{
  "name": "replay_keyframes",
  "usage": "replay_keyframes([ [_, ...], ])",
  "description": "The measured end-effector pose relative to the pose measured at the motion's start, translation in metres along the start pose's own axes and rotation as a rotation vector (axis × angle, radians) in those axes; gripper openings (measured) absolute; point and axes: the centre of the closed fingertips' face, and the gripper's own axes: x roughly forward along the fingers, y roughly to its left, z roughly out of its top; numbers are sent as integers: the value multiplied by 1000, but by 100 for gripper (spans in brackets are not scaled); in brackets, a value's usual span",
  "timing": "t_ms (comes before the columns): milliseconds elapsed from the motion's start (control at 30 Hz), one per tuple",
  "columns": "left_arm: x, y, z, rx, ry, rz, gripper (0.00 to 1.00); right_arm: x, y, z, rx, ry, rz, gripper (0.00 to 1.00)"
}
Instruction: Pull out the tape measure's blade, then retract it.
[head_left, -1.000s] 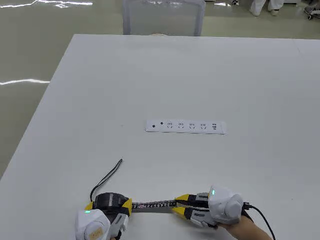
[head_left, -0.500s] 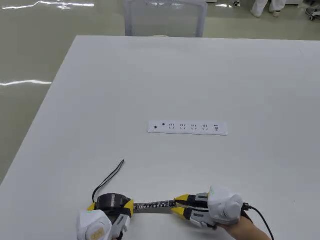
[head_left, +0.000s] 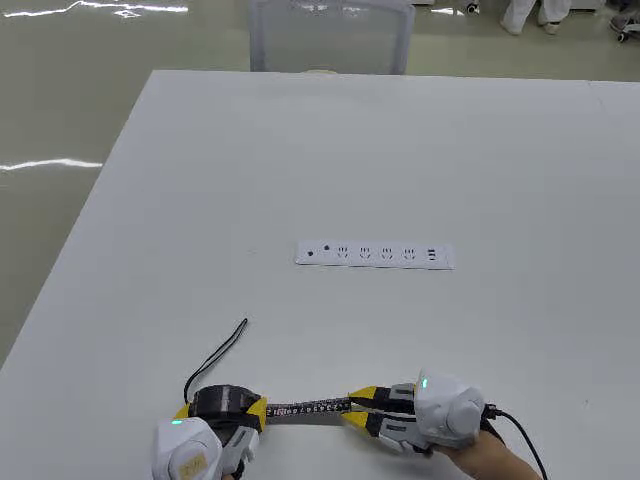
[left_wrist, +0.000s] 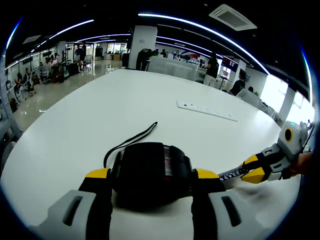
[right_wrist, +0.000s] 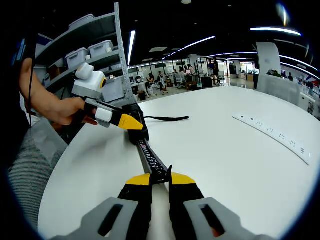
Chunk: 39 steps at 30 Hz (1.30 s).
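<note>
Tape measure sits on the table at its near edge. Its black case is clamped from both sides by the left gripper, whose yellow-tipped jaws press against its flanks. The blade runs out of the case to the right, with a short stretch exposed, lying low over the tabletop. The right gripper is closed on the blade's far end, its jaws pinched together with the marked strip between them. A black strap trails from the case across the table, away from the person. A white power strip lies flat farther out, near mid-table, well apart from both grippers.
</note>
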Motion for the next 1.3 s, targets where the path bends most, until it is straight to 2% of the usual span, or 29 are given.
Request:
replay_keyframes([
  [433, 0, 0, -1, 6, 4, -9, 60, 1, 0, 0, -6, 1, -5, 11],
  [633, 0, 0, 0, -9, -14, 0, 63, 1, 0, 1, -3, -3, -14, 11],
  [733, 0, -1, 0, 4, -17, 3, 63, 2, 0, -1, 3, -3, -13, 11],
  [1067, 2, -1, 2, -16, -40, 40, 66, 2, 3, -4, 14, -5, -11, 11],
  [1300, 6, 0, 1, -34, -41, 89, 68, 2, 3, -3, 16, -7, -10, 11],
])
